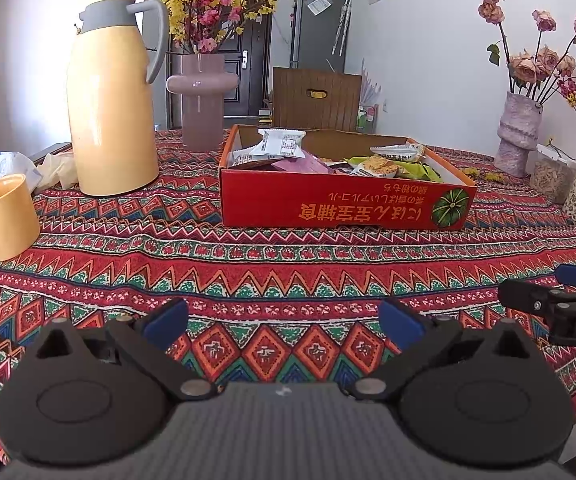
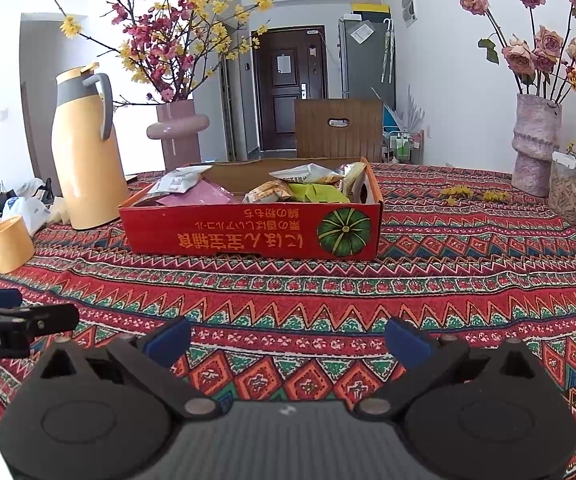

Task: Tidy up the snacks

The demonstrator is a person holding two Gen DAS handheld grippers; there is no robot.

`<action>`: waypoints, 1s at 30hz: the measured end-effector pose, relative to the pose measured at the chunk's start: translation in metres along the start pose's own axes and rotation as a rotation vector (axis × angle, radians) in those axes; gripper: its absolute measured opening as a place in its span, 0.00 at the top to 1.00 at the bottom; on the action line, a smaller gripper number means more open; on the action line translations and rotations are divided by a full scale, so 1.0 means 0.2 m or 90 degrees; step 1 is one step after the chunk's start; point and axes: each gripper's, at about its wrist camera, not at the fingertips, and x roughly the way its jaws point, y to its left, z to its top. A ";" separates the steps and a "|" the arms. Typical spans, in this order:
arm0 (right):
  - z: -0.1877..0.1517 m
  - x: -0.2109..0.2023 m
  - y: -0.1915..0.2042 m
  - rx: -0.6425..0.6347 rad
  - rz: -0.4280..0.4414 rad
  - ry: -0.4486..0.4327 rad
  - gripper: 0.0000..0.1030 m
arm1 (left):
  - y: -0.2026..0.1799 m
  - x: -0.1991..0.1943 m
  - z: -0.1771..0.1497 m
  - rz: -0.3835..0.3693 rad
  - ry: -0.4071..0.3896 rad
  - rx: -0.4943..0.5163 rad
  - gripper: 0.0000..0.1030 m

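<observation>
A red cardboard box [image 1: 328, 204] [image 2: 224, 232] with a green pumpkin picture stands on the patterned tablecloth. It holds several snack packets: white ones [image 1: 282, 144] [image 2: 178, 180], a pink one [image 2: 204, 196] and green-yellow ones [image 1: 404, 168] [image 2: 316, 192]. My left gripper [image 1: 284, 322] is open and empty, low over the cloth in front of the box. My right gripper [image 2: 288, 338] is open and empty, also in front of the box. Each gripper shows at the edge of the other's view: the right one in the left wrist view [image 1: 556, 296] and the left one in the right wrist view [image 2: 20, 316].
A yellow thermos jug [image 1: 108, 108] [image 2: 84, 152] and a yellow mug [image 1: 2, 216] [image 2: 6, 244] stand left of the box. A pink vase [image 1: 202, 96] [image 2: 178, 132] stands behind. Flower vases [image 1: 518, 132] [image 2: 536, 144] and a jar [image 2: 572, 192] stand at the right. A wooden chair back [image 2: 338, 128] is beyond the table.
</observation>
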 end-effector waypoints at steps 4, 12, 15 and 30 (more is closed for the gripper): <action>0.00 0.00 0.00 0.000 0.000 0.000 0.00 | 0.00 0.00 0.00 0.000 0.000 -0.001 0.00; 0.00 0.00 0.00 0.000 0.000 0.000 0.00 | 0.01 0.00 -0.01 -0.002 0.000 -0.001 0.00; 0.00 0.00 0.00 0.000 0.000 0.000 0.00 | 0.01 0.00 -0.01 -0.002 0.000 -0.002 0.00; -0.01 0.00 0.00 0.000 -0.001 0.001 0.00 | 0.00 0.00 -0.01 -0.003 0.002 -0.002 0.00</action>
